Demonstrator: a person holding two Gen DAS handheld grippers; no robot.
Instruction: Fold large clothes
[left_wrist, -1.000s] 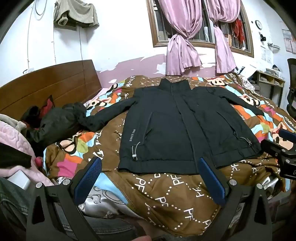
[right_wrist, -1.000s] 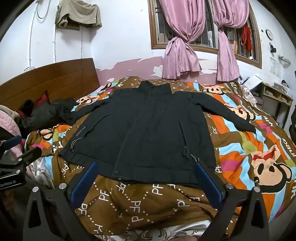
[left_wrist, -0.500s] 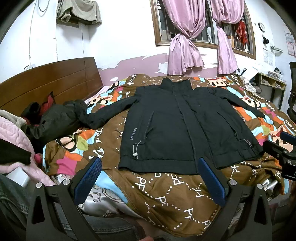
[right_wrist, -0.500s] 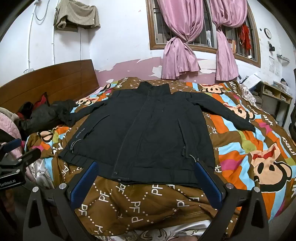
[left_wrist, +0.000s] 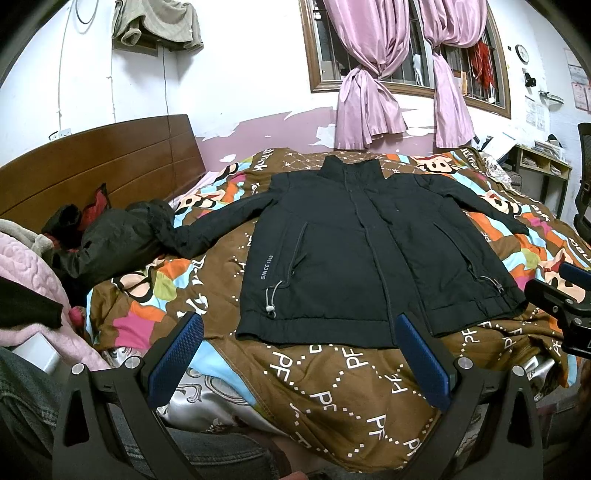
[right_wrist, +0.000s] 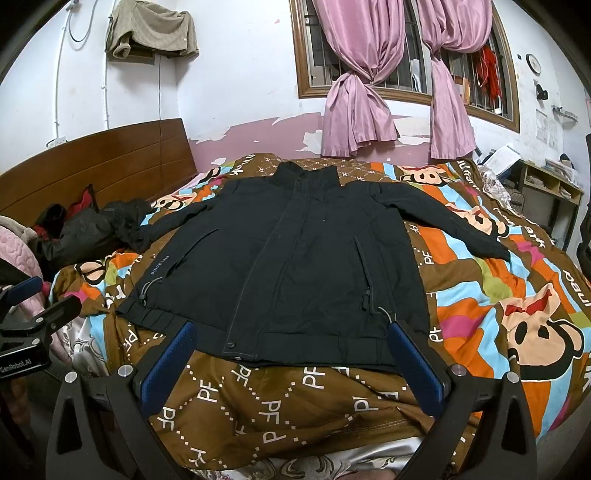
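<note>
We note the dark jacket (left_wrist: 354, 251) lying flat, front up, on the patterned quilt (left_wrist: 332, 387), collar toward the window wall, hem toward us, both sleeves spread outward. Its long axis runs straight away from both grippers, collar to hem.

Left gripper (left_wrist: 295, 354): jaws wide apart, nothing between the blue pads (left_wrist: 177, 358). It hovers short of the hem, just off the bed edge, not touching cloth. In its own view the hem's left corner (left_wrist: 245, 334) sits between the fingers, slightly left of centre.

Right gripper (right_wrist: 291, 362): also spread wide and empty. Its right finger overlaps the hem near the drawcord toggle (right_wrist: 386, 314) in the picture; we cannot tell whether it touches the fabric there.

Sleeves: the left sleeve (left_wrist: 221, 225) reaches out toward a heap of dark clothes (left_wrist: 110, 240) by the headboard, its cuff against or touching that heap. The right sleeve (right_wrist: 454, 225) lies clear on the quilt.

Judgement: folding has not begun. Each gripper is nearer its own side's hem corner and sleeve, so a first fold inward would likely go side by side. The left cuff by the heap may snag.
</note>
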